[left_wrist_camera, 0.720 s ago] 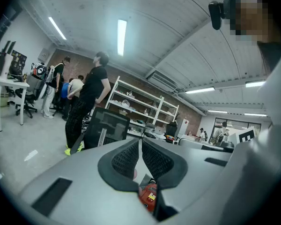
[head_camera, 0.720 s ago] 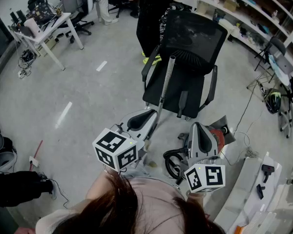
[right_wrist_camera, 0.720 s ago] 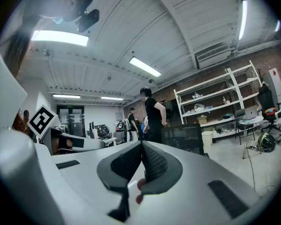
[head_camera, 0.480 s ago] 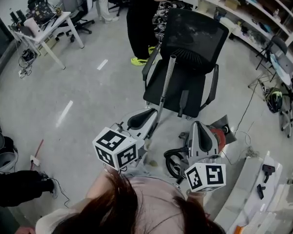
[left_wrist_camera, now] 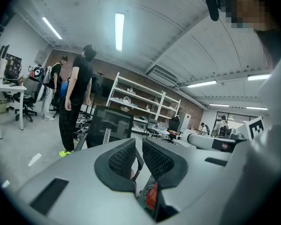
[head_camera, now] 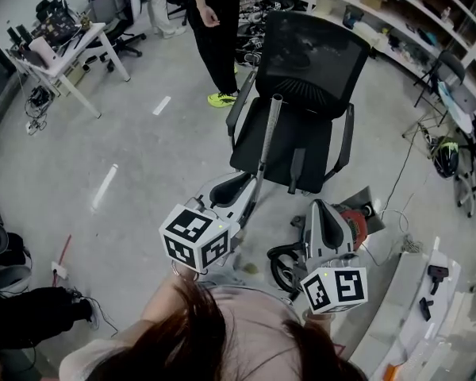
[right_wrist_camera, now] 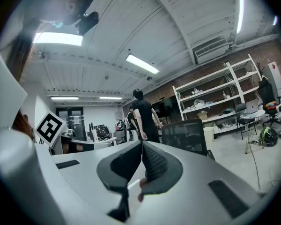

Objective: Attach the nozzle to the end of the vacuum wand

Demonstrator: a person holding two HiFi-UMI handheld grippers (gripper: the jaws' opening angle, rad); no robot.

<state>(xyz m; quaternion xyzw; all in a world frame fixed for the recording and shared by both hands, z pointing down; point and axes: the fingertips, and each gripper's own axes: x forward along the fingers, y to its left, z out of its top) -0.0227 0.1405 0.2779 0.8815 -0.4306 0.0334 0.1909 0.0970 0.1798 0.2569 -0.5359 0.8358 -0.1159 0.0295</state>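
1. The left gripper [left_wrist_camera: 139,150] has its jaws all but closed with nothing between them. The right gripper [right_wrist_camera: 141,150] has its jaws pressed together, also empty.
2. The vacuum wand [head_camera: 268,137] leans against the black chair [head_camera: 317,54], just ahead of the left gripper. Its upper end is bare.
3. A slim dark piece [head_camera: 297,169] at the front of the seat may be the nozzle; I cannot tell.
4. Judging from this, nothing is attached yet, so both the pick-up and the joining are still to do.

Stepped left along the top edge, out from behind the chair [head_camera: 313,62]: person [head_camera: 213,22] in black. Nudged slightly right, lower centre: left gripper [head_camera: 246,187].
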